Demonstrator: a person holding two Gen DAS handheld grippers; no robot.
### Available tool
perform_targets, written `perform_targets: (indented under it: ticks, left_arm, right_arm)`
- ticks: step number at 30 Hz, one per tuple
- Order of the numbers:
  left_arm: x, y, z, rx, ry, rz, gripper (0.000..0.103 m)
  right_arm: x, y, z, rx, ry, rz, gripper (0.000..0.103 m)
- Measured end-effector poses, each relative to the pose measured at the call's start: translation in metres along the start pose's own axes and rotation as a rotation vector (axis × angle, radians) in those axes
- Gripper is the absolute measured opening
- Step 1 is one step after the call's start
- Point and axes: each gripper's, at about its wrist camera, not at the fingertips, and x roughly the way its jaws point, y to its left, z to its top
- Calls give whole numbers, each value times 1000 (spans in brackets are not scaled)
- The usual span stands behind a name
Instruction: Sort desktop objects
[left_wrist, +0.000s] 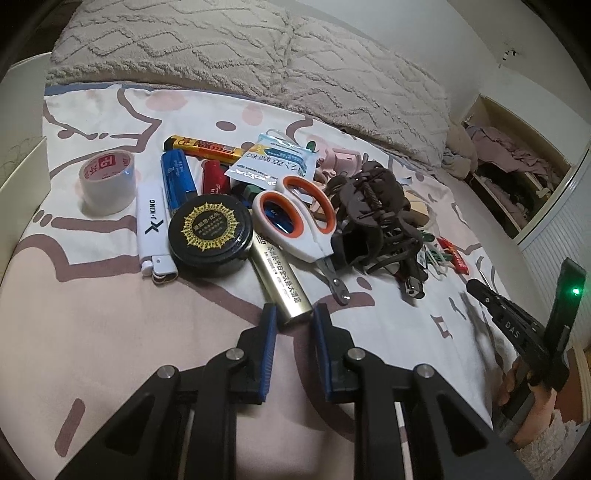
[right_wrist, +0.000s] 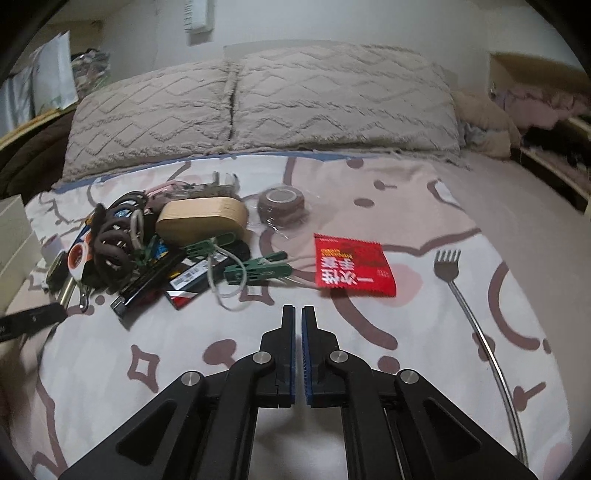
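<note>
Left gripper (left_wrist: 294, 314) open, fingers straddling the near end of a gold tube (left_wrist: 280, 280) without clamping it. Right gripper (right_wrist: 298, 314) nearly closed, thin gap, holding nothing, over bare bedspread (right_wrist: 406, 206).

Clutter pile sits on the bedspread toward its left edge, below the two pillows (right_wrist: 258, 107). Around the gold tube: black round tin (left_wrist: 210, 234) touching its left side, one pair of orange-handled scissors (left_wrist: 295, 218) overlapping its far end, white lighter (left_wrist: 153, 229) left of the tin. One tape roll (left_wrist: 107, 182) apart at the left. One blue lighter (left_wrist: 178, 179), one red one (left_wrist: 214, 177), one yellow-black bar (left_wrist: 203, 147), one white sachet (left_wrist: 273, 160), brown hair claw (left_wrist: 373, 214) right of the scissors.

Right wrist view: one red packet (right_wrist: 352, 264) ahead of the fingers, one long metal fork-headed scratcher (right_wrist: 465, 295) near the right edge, two green clothespins (right_wrist: 258, 267), tan case (right_wrist: 203, 219), wrapped brown roll (right_wrist: 280, 205), several brown hair ties (right_wrist: 110, 243), count unclear.
</note>
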Motion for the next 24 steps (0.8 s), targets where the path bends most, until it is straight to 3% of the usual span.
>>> perform_targets:
  ticks: [14,24]
  left_arm:
    - [-39,-19,-43,93,28,64,20]
    - [-64,-30,-79,127,59,45,20]
  right_arm:
    - [8,-9,-2,54,38,57,4]
    - [14,-18,-3,108,73,132,4]
